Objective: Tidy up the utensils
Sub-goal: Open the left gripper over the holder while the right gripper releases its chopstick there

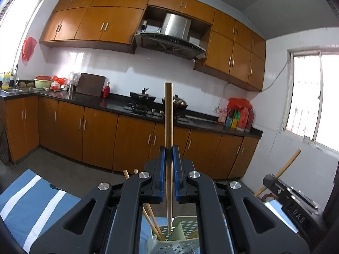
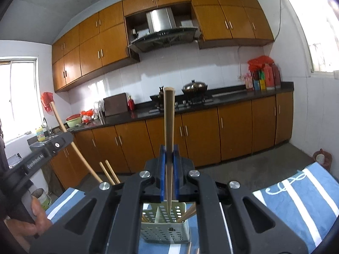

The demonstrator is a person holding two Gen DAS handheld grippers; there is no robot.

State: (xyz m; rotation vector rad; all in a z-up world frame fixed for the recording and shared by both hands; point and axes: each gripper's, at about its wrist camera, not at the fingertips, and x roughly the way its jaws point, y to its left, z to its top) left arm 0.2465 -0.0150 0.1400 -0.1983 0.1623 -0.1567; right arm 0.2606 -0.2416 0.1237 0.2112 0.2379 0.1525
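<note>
where cabinets (image 1: pixel 135 135) line walls, striped cloth (image 1: pixel 31 201) below

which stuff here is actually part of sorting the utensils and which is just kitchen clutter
Part of the job:
- left gripper, shut on a chopstick
- right gripper, shut on another chopstick
- perforated holder
- chopsticks already standing in the holder

Just lying about:
- wok on the stove
- cutting board
- red bottle
- green basin
- striped cloth
</note>
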